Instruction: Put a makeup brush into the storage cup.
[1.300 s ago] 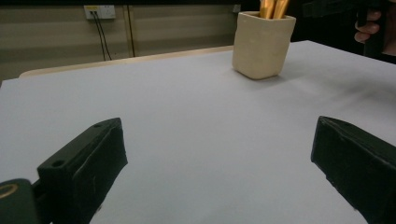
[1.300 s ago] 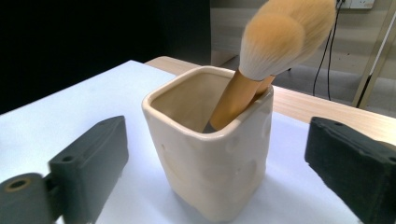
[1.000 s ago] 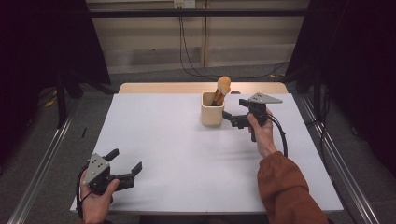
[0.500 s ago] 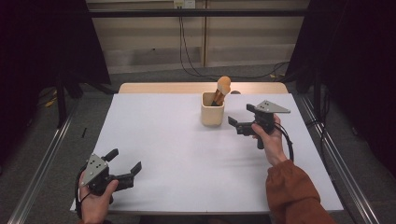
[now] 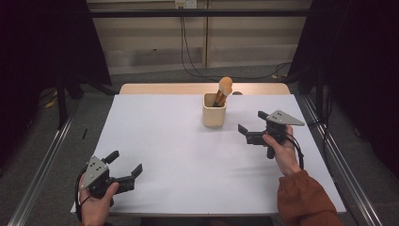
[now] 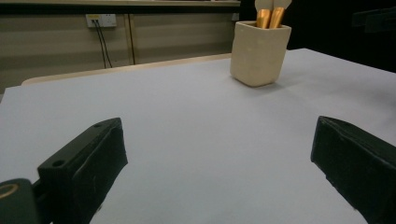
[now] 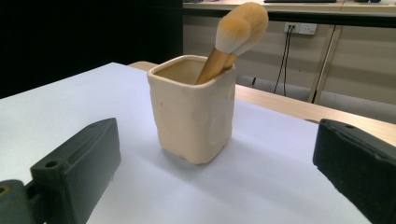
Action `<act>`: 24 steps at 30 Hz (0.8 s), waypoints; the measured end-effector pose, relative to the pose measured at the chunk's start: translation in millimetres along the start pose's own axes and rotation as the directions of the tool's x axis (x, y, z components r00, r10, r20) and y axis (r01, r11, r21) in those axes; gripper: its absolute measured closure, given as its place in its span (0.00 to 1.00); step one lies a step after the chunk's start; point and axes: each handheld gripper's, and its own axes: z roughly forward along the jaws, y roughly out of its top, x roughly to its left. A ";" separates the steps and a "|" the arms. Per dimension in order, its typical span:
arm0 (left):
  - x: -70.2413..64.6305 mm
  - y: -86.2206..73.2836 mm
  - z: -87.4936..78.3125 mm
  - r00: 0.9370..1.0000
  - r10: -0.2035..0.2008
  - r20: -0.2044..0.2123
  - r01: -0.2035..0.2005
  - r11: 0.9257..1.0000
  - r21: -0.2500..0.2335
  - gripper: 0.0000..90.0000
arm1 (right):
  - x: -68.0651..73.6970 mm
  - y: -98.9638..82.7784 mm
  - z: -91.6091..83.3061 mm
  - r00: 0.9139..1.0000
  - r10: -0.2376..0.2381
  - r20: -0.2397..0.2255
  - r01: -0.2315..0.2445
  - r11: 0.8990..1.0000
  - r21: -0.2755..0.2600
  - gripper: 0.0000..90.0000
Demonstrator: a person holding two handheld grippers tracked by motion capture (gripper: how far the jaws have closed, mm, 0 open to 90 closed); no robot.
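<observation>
High view showed one cream cup (image 5: 214, 111) standing upright toward the far middle of the white tabletop (image 5: 164, 155), with two makeup brushes (image 5: 224, 88) leaning in it, their soft tan heads up and tilted to the right. The right tongs (image 5: 250, 127) hovered just to the right of the cup, near it but apart from it, jaws spread wide and holding nothing. The left tongs (image 5: 126, 163) sat well apart at the near left corner, also spread wide and empty, resting in the person's left hand (image 5: 96, 207).

Right gripper view looked straight at the cup (image 7: 194, 109) between its two black jaws — the gap was clearly wider than the cup, and the two gold handles crossed the rim to meet at the bristle heads (image 7: 243, 25). Left gripper view had the cup (image 6: 259, 53) far off, upper right, with both gold ferrules (image 6: 270, 17) showing above the rim.

As I judged it, the step in hand was the right tongs' work at the cup — either lined up to take it or standing just clear of it; the pictures alone could not settle which. A next move on the cup would call for the tongs to go forward until the jaws flanked its sides, then close gently enough not to tip the brushes.

Count: one cup, two brushes, two tongs.
</observation>
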 end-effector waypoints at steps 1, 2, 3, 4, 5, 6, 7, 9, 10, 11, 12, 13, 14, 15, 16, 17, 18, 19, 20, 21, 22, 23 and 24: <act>-0.2 0.0 -0.1 1.000 0.000 0.000 0.000 1.000 0.000 0.04 | -0.3 -0.9 -1.8 1.000 0.000 0.000 0.000 1.000 0.001 0.00; -0.2 0.0 -0.3 1.000 0.002 0.001 -0.002 1.000 0.001 0.04 | -0.4 -1.5 -3.4 1.000 0.003 0.004 -0.003 1.000 0.008 0.00; -0.4 0.0 -0.4 1.000 0.002 0.001 -0.002 1.000 0.001 0.04 | -0.6 -2.2 -5.7 1.000 0.004 -0.001 -0.004 1.000 0.011 0.00; -0.4 -0.1 -0.5 1.000 0.002 0.001 -0.002 1.000 -0.001 0.04 | -0.9 -2.4 -7.8 1.000 0.003 0.003 -0.003 1.000 0.014 0.01; -0.5 -0.1 -0.4 1.000 0.001 0.000 -0.001 1.000 -0.001 0.04 | -1.0 -2.6 -9.8 1.000 0.001 0.011 -0.001 1.000 0.008 0.01; -0.7 -0.2 -0.3 1.000 0.000 -0.001 0.000 1.000 0.001 0.04 | -1.0 -2.8 -12.1 1.000 0.002 0.016 -0.003 1.000 0.003 0.01; -0.9 -0.3 0.0 1.000 0.000 0.001 0.000 1.000 0.002 0.04 | -1.5 -3.1 -14.4 1.000 0.003 0.023 -0.003 1.000 0.001 0.00; -1.7 -0.3 -0.2 1.000 0.004 0.004 -0.004 1.000 0.003 0.04 | -2.9 -4.2 -18.3 0.999 0.014 0.032 -0.014 1.000 -0.001 0.00; -1.8 -0.4 -0.5 1.000 0.003 0.003 -0.003 1.000 0.003 0.04 | -3.5 -4.8 -20.3 0.999 0.020 0.036 -0.020 1.000 0.000 0.01; -2.0 -0.7 -0.7 1.000 -0.002 0.002 0.002 1.000 0.000 0.04 | -4.3 -5.4 -22.3 0.999 0.020 0.038 -0.020 1.000 -0.001 0.01; -1.5 -0.9 -1.0 1.000 -0.003 0.002 0.003 1.000 -0.001 0.04 | -5.2 -6.1 -24.4 0.999 0.018 0.040 -0.018 1.000 0.003 0.02; -1.0 -0.9 -1.3 1.000 -0.005 0.000 0.005 1.000 -0.001 0.04 | -5.9 -6.5 -26.5 0.999 0.018 0.040 -0.018 1.000 0.009 0.02; -0.7 -0.8 -1.4 1.000 -0.006 -0.003 0.006 1.000 -0.001 0.04 | -6.3 -6.9 -28.9 0.999 0.019 0.037 -0.019 1.000 0.010 0.02; -0.5 -0.7 -1.3 1.000 -0.005 -0.003 0.005 1.000 -0.002 0.04 | -6.6 -7.3 -31.0 0.999 0.016 0.041 -0.017 1.000 0.010 0.02; -0.9 -0.7 -1.0 1.000 -0.006 -0.002 0.006 1.000 -0.002 0.04 | -6.6 -7.8 -33.3 0.999 0.014 0.048 -0.015 1.000 0.011 0.02; -1.0 -0.7 -0.7 1.000 -0.002 -0.001 0.002 1.000 0.000 0.04 | -6.5 -8.4 -35.8 0.999 0.016 0.047 -0.016 1.000 0.012 0.02; -1.3 -0.5 -0.5 1.000 -0.002 -0.001 0.002 1.000 0.003 0.04 | -6.4 -9.2 -38.2 0.999 0.017 0.045 -0.017 1.000 0.012 0.02; -1.7 -0.3 -0.3 1.000 0.000 0.000 0.000 1.000 0.005 0.04 | -6.4 -10.1 -40.4 0.999 0.015 0.047 -0.016 1.000 0.013 0.02; -2.8 -0.2 0.3 1.000 -0.002 -0.002 0.002 1.000 0.004 0.04 | -6.3 -10.9 -42.4 0.999 0.015 0.047 -0.016 1.000 0.018 0.02; -3.9 -0.1 0.9 1.000 0.000 0.005 0.000 1.000 0.007 0.04 | -6.6 -12.0 -44.6 0.999 0.019 0.044 -0.020 1.000 0.022 0.02; -4.4 0.0 1.1 1.000 0.004 0.010 -0.004 1.000 0.009 0.04 | -7.1 -13.6 -47.7 0.999 0.021 0.048 -0.022 1.000 0.022 0.02; -4.6 0.0 1.1 1.000 0.009 0.010 -0.009 1.000 0.012 0.04 | -7.7 -15.1 -50.4 0.998 0.015 0.058 -0.016 1.000 0.024 0.03; -4.6 -0.2 1.1 1.000 0.006 0.009 -0.006 1.000 0.011 0.04 | -8.1 -16.6 -53.0 0.998 0.014 0.067 -0.016 0.999 0.028 0.03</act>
